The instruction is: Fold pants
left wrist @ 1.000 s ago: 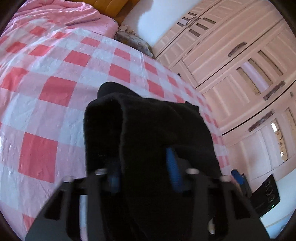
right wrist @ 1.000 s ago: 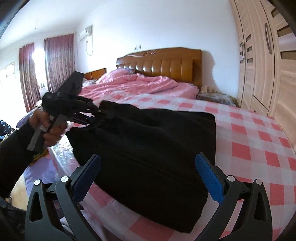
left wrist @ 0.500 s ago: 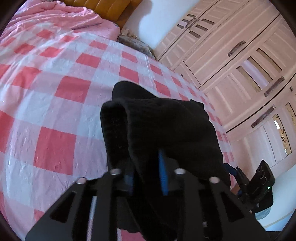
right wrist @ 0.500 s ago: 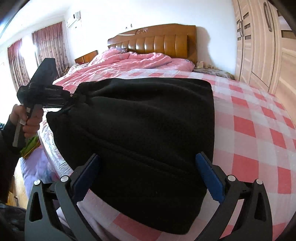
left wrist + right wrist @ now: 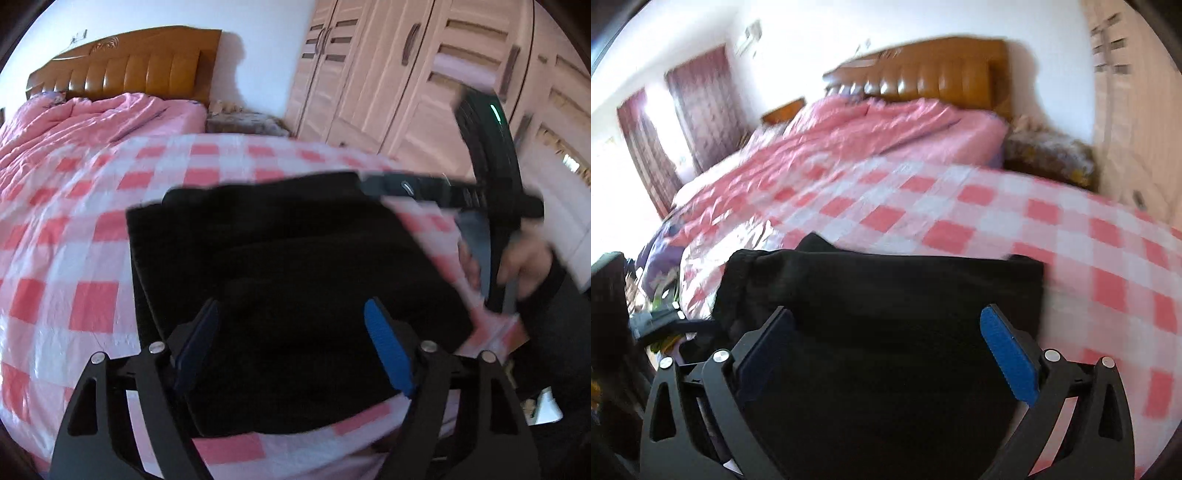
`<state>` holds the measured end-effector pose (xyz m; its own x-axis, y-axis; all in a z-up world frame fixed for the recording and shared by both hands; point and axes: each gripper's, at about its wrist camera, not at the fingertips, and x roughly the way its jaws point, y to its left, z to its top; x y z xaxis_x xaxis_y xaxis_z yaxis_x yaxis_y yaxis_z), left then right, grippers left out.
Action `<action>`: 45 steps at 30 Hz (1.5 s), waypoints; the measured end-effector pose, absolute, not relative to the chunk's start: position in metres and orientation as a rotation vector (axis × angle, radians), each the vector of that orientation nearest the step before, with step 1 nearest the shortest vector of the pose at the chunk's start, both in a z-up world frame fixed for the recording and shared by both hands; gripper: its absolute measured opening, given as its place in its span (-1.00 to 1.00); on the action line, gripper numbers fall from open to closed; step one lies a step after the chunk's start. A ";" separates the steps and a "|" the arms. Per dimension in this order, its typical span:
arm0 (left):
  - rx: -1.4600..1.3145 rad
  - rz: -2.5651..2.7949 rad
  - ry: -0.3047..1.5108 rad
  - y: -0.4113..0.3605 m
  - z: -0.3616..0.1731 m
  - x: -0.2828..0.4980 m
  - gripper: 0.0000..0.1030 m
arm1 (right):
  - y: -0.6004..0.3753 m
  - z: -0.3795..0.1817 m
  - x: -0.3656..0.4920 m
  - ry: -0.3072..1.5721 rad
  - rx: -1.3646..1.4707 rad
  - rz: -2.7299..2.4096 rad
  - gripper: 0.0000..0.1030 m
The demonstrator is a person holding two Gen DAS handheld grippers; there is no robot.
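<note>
The black pants lie folded in a flat block on the red and white checked bed cover, close to the bed's near edge. My left gripper hovers over their near end with its jaws opening; the blue pads stand apart from the cloth and press on nothing. In the right wrist view the pants fill the foreground, and my right gripper is open above them with nothing held. A hand holds the right gripper's body at the pants' far right corner.
A crumpled pink quilt covers the far part of the bed below a brown wooden headboard. Pale wardrobe doors stand to the right. A patterned bedside piece sits beside the wardrobe. The left gripper's body shows at the left edge.
The left gripper, shut on the folded edge of the pants before, has let go and opened. Both grippers have drawn back, and the pants now rest flat on the bed.
</note>
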<state>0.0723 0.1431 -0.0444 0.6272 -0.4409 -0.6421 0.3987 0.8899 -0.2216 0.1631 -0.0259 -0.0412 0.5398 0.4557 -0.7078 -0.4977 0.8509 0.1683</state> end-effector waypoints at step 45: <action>-0.292 -0.453 0.720 0.208 -0.018 0.092 0.96 | -0.121 -0.024 0.079 0.765 0.033 0.348 0.90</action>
<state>0.0923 0.2076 -0.0183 0.6619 -0.4922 -0.5653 0.2958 0.8645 -0.4063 0.0788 -0.1215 -0.0243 0.6668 0.3203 -0.6729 -0.2967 0.9424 0.1545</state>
